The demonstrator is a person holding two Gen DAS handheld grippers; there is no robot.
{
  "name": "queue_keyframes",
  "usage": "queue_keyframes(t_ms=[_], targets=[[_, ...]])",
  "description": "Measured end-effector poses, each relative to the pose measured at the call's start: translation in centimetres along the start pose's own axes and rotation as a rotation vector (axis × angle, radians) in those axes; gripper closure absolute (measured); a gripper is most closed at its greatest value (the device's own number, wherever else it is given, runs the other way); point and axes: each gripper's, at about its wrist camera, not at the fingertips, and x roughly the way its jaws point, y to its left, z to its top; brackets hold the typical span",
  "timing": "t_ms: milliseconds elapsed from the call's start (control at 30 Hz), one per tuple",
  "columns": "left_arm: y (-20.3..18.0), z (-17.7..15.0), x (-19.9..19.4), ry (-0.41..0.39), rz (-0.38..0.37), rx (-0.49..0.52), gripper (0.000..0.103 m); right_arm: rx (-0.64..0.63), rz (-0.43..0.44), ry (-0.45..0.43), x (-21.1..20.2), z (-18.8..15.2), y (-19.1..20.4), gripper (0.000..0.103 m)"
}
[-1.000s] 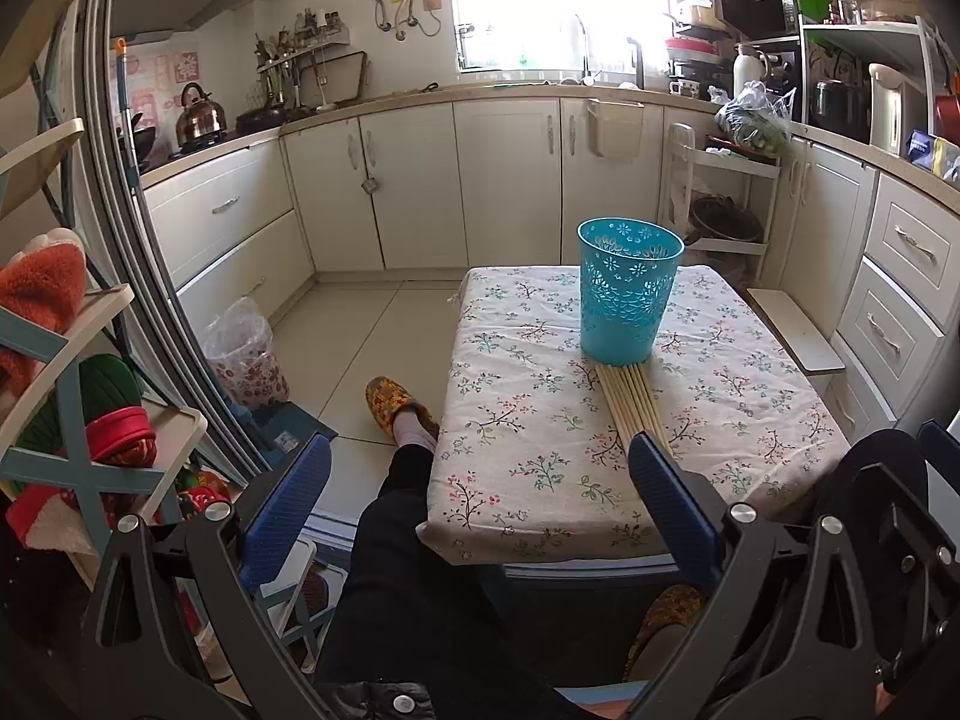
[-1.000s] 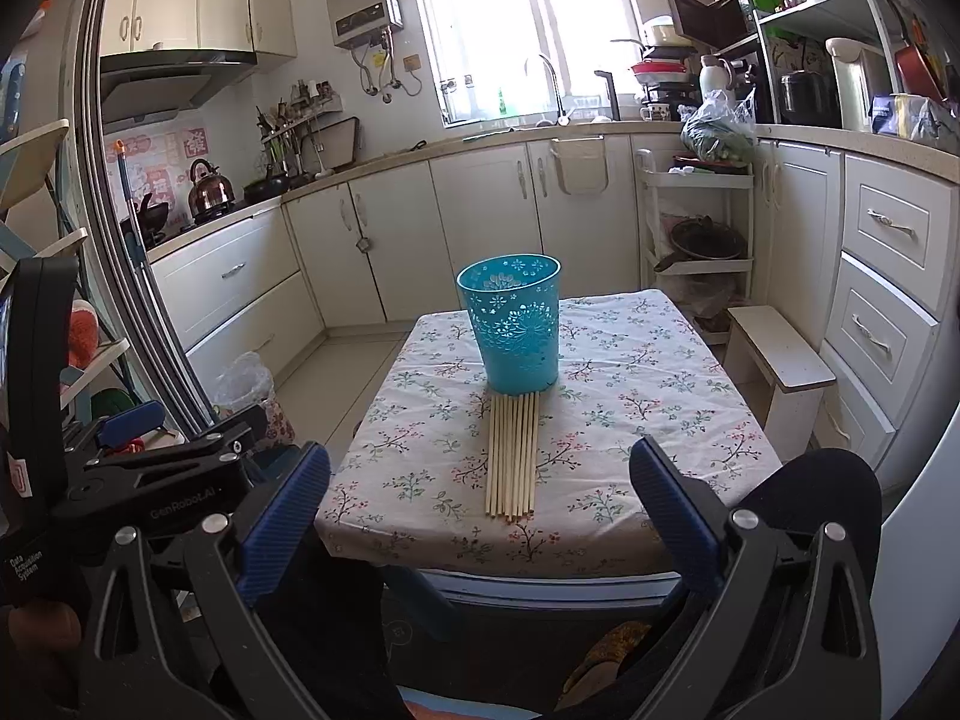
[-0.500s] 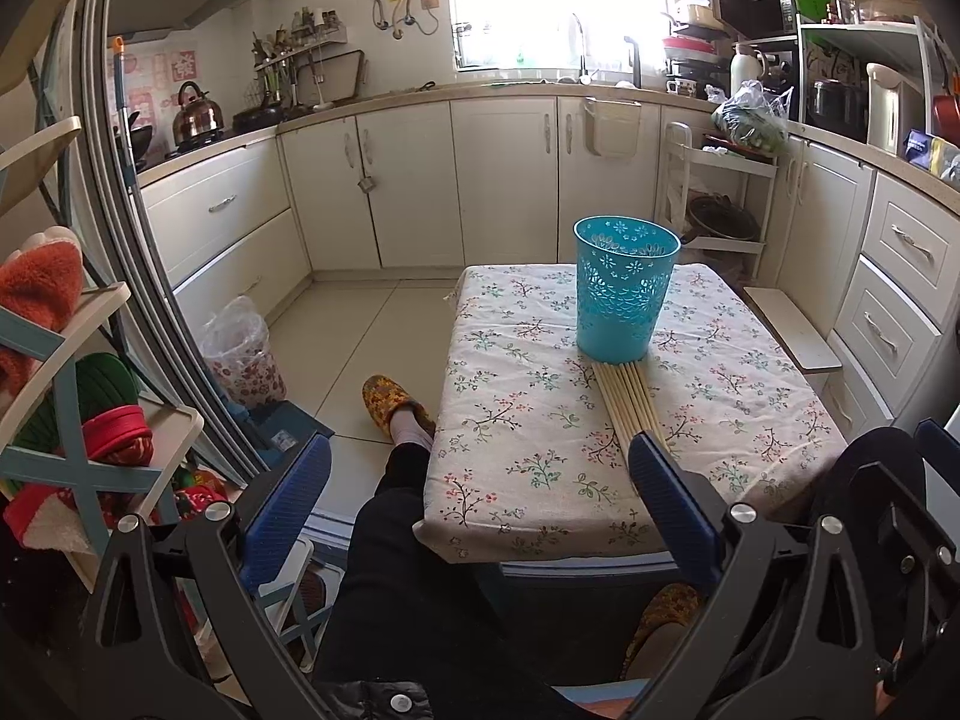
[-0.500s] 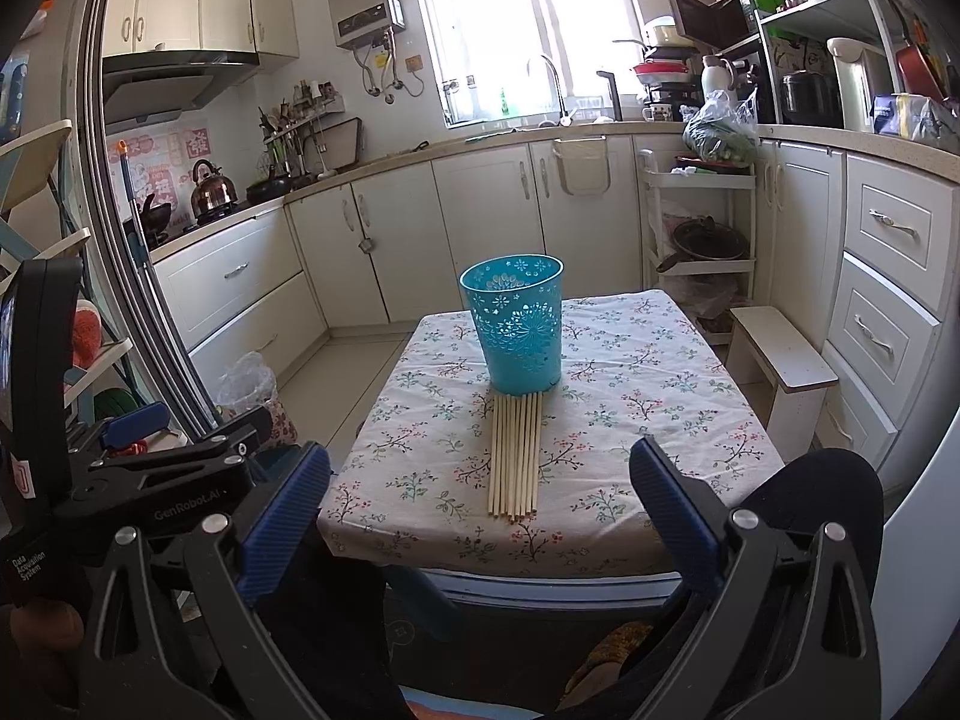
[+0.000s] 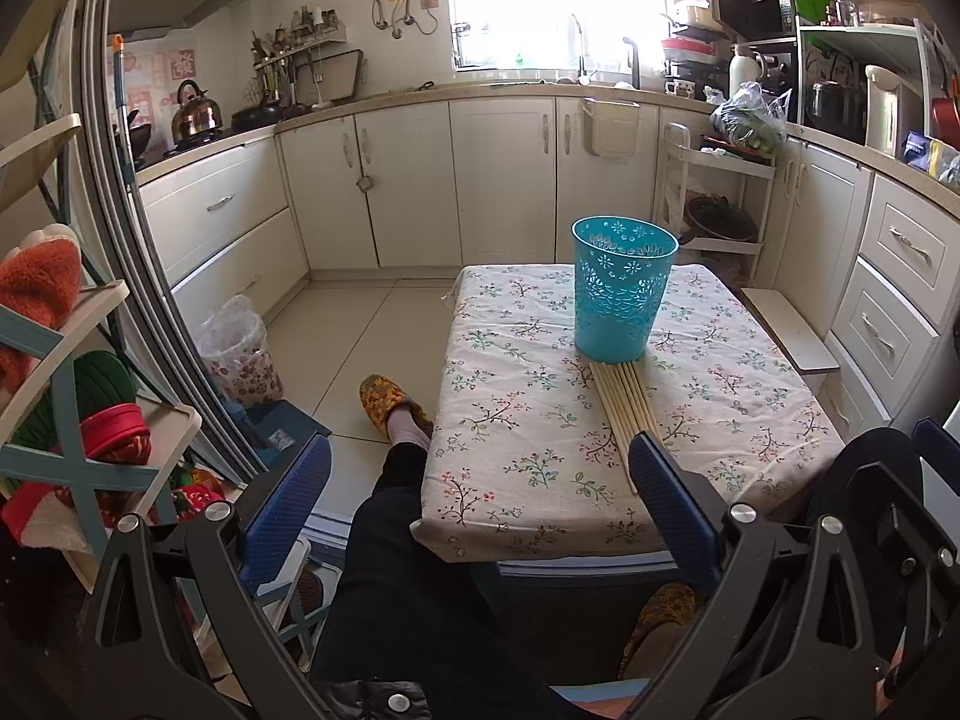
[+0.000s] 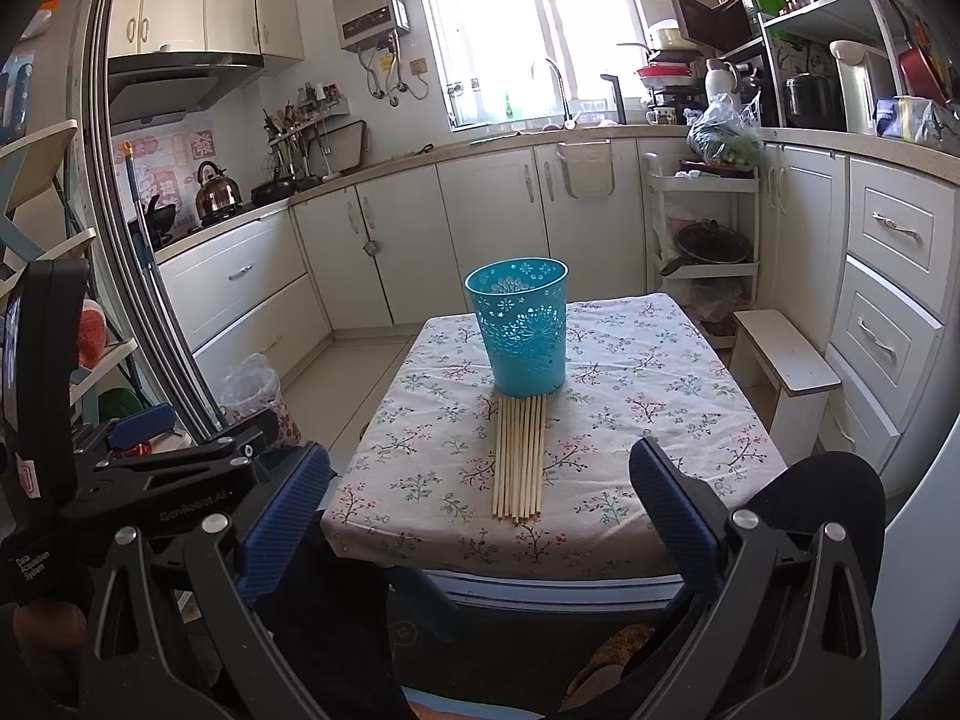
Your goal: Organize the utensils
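Kitchen table point(image 6: 660, 372): row of wooden chopsticks point(image 6: 519, 459) flat on floral cloth, far tips touching upright blue holder point(image 6: 521, 327). Left gripper point(image 5: 480, 486) and right gripper point(image 6: 480, 483) both wide, empty, short of table. Sticks likely light, stiff, roll-prone; pinch near ends.

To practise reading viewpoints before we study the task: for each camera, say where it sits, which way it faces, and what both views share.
Left wrist: on the left gripper, left of the table, facing the kitchen; open blue fingers, legs and a slipper show.
Right wrist: on the right gripper, facing the table end squarely; the left gripper shows beside it.
Shared: teal cup, chopsticks, table.
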Motion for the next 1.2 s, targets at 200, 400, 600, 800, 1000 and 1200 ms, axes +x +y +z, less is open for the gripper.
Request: queue_keyframes(t_ms=[200, 400, 600, 800, 1000, 1200], targets=[[0.8, 0.1, -0.2, 0.000, -0.001, 0.000, 0.008, 0.000, 0.002, -0.001, 0.0, -0.1, 0.0, 0.007], [0.9, -0.4, -0.5, -0.001, -0.002, -0.001, 0.008, 0.001, 0.001, -0.001, 0.0, -0.1, 0.0, 0.007], [0.4, -0.8, -0.4, -0.001, -0.003, -0.001, 0.008, 0.000, 0.002, -0.001, 0.0, -0.1, 0.1, 0.007], [0.2, -0.5, -0.6, -0.001, -0.004, -0.003, 0.008, 0.001, 0.003, 0.002, 0.0, -0.2, 0.1, 0.007], [0.4, -0.5, -0.6, -0.002, -0.006, -0.004, 0.008, 0.001, 0.004, 0.002, -0.1, -0.2, 0.1, 0.007], [-0.4, -1.5, 1.2, 0.026, -0.034, 0.006, 0.008, 0.014, 0.022, 0.028, 0.9, -0.4, 0.0, 0.007]])
